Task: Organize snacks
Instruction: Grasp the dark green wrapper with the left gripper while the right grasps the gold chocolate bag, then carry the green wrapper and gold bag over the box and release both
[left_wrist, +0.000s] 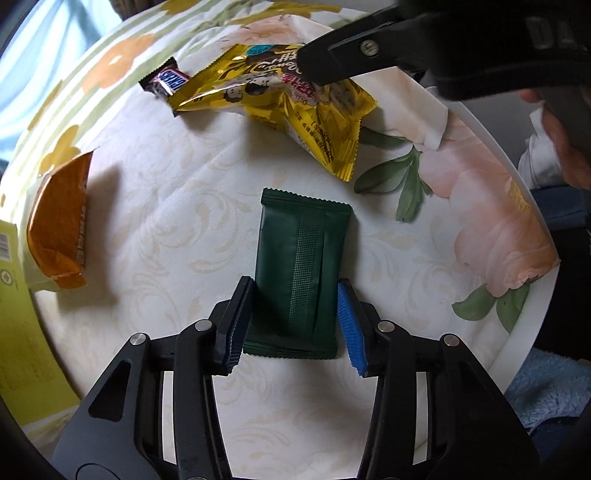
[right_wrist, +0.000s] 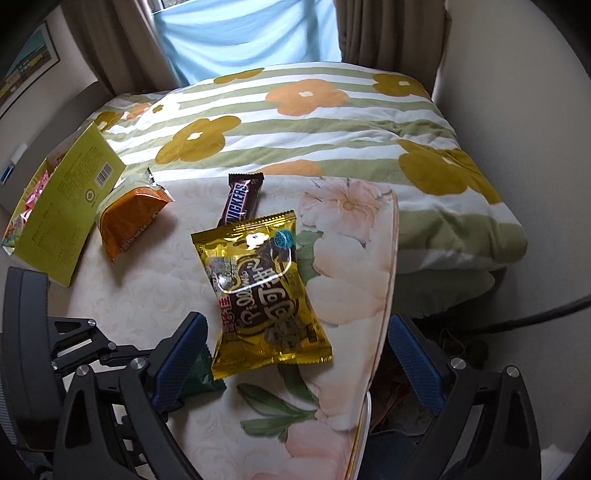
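Firstly, left wrist view. We count four snacks on the cloth: one dark green packet (left_wrist: 301, 275), one gold bag (left_wrist: 280, 107), one Snickers bar (left_wrist: 166, 81) partly under the gold bag's far corner, one orange packet (left_wrist: 59, 225) at the left edge. One yellow-green box (left_wrist: 18, 332) shows beside the orange packet. Our left gripper (left_wrist: 293, 325) is partly open, its fingers flanking the near half of the green packet; the left pad looks to touch the packet's edge, the blue pad (left_wrist: 351, 328) stands just off the other edge. The packet lies flat on the cloth. The right gripper's black finger reaches in from the upper right over the gold bag; whether it touches we cannot tell.

Next, right wrist view. We count the same four snacks: gold bag (right_wrist: 262, 291) in the centre, Snickers bar (right_wrist: 240, 201) behind it, orange packet (right_wrist: 131, 219) to the left, and a corner of the green packet (right_wrist: 203, 376) low down behind the left finger. The box (right_wrist: 66, 206) stands open with bright wrappers inside. Our right gripper (right_wrist: 295, 365) is spread wide, holding nothing, with the gold bag's near end between its fingers.

Surface: a cream floral tablecloth (right_wrist: 147, 306) over a white round table (left_wrist: 524, 317). Beyond it lie a striped flower-print quilt (right_wrist: 332, 122), curtains and a pale blue window drape.
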